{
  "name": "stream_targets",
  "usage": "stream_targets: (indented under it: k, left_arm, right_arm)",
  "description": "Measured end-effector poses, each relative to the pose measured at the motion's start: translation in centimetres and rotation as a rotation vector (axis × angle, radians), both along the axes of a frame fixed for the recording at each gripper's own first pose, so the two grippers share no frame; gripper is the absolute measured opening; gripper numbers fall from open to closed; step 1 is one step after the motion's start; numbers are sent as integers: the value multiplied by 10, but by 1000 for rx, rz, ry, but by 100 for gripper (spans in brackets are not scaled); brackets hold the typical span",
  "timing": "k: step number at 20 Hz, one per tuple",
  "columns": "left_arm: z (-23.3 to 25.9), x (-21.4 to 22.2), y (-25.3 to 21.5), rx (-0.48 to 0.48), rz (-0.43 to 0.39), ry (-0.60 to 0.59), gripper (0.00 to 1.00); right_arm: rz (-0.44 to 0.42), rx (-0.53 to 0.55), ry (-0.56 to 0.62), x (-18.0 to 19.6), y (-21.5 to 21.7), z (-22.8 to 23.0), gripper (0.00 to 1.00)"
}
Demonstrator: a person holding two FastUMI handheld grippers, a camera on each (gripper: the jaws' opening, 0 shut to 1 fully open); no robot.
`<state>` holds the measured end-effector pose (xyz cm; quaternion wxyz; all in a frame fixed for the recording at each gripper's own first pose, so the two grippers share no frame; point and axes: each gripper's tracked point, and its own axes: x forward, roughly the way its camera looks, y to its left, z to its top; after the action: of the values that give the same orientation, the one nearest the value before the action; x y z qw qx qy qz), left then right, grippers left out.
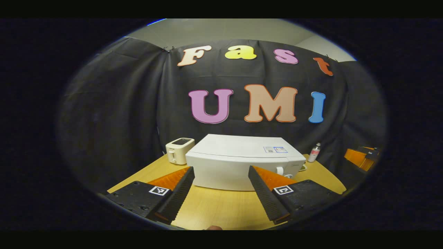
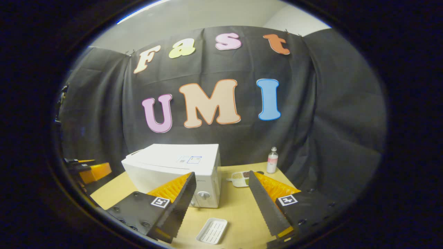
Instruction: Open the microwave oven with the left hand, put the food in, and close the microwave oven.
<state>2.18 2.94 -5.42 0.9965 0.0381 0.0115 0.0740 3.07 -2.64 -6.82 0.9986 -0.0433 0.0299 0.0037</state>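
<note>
Between the spread fingers of the left gripper (image 1: 221, 183), which hold nothing, the closed microwave (image 1: 238, 159) sits on the wooden table (image 1: 221, 211), well apart from the tips. The right gripper (image 2: 219, 200) is likewise wide open and empty, raised above a small white tray (image 2: 212, 230). The food looks to be the dish (image 2: 240, 178) beside the microwave, near a bottle (image 2: 272, 160), though it is too small to be sure. The left gripper should go level toward the door's edge; both are held low, pointing forward.
</note>
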Motion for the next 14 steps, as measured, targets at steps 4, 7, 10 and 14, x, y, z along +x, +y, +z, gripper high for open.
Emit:
stream_targets:
  k: [4,7,10,14]
  left_arm:
    - [13,-16,11,5,43,-14,96]
    - [24,-21,15,4,55,-35,96]
    - [29,-25,20,-2,69,-45,96]
    - [27,-28,26,-14,84,-43,99]
  right_arm:
    - [43,53,-11,-2,18,16,92]
    - [55,86,-22,-1,18,26,92]
    - [37,80,-38,1,6,35,97]
    - [15,68,-51,1,-5,40,92]
